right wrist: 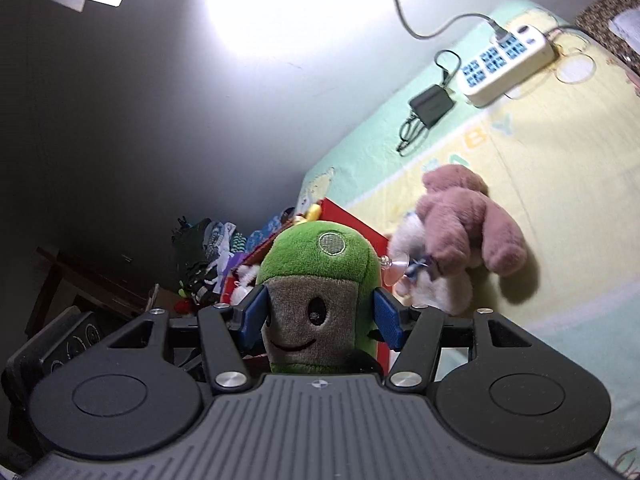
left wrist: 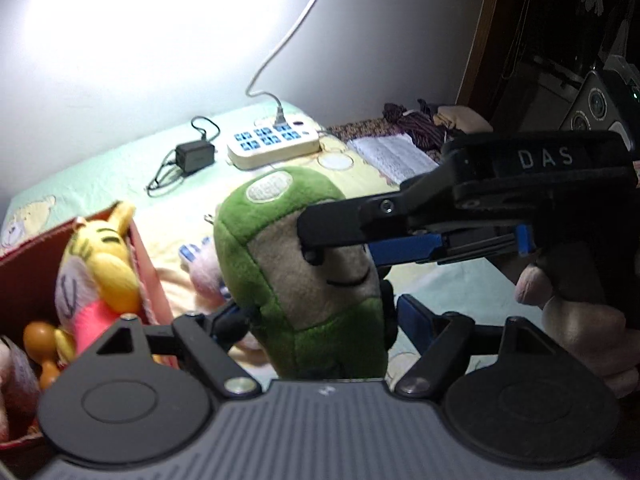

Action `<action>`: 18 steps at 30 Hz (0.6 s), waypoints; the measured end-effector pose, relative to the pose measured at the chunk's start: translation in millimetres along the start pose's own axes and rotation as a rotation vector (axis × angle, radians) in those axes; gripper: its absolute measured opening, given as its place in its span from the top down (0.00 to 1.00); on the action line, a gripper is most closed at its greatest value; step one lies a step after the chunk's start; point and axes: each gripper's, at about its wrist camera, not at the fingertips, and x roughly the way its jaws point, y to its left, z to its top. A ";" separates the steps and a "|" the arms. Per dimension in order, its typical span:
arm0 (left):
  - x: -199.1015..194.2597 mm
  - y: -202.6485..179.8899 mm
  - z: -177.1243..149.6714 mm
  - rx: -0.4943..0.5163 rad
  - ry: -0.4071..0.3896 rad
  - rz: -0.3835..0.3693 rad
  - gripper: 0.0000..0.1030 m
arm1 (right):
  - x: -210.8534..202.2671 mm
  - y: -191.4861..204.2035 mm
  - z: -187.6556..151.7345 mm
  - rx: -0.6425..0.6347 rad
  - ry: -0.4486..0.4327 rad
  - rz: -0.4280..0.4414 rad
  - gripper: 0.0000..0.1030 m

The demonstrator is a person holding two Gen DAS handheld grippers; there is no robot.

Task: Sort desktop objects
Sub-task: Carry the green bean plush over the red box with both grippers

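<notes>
A green plush toy (left wrist: pixel 288 240) with a beige face is held up off the bedding. My left gripper (left wrist: pixel 324 320) grips its lower body from both sides. My right gripper (left wrist: pixel 316 246) comes in from the right, held by a hand (left wrist: pixel 576 320), with one finger across the toy's face. In the right wrist view the same green plush toy (right wrist: pixel 320 280) sits between the blue pads (right wrist: pixel 386 320) of my right gripper (right wrist: pixel 320 316), which press on both sides of its head. A red box (left wrist: pixel 24 288) at the left holds a yellow plush (left wrist: pixel 100 264) and an orange toy (left wrist: pixel 40 340).
A pink-brown plush (right wrist: pixel 468 220) lies on the yellow-green bed sheet (right wrist: pixel 540 152). A white power strip (left wrist: pixel 276 140) and a black charger (left wrist: pixel 194 156) lie near the wall. Folded cloths (left wrist: pixel 396 156) are stacked at the back right.
</notes>
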 end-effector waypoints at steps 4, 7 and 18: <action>-28.2 29.3 4.9 -0.024 -0.072 0.039 0.23 | 21.3 33.2 4.0 -0.069 -0.014 0.048 0.41; -46.6 52.7 5.0 -0.026 -0.112 0.078 0.23 | 41.9 55.2 4.7 -0.113 -0.012 0.083 0.41; -82.0 136.8 -5.0 -0.062 -0.178 0.220 0.23 | 127.2 114.7 1.8 -0.238 0.039 0.179 0.42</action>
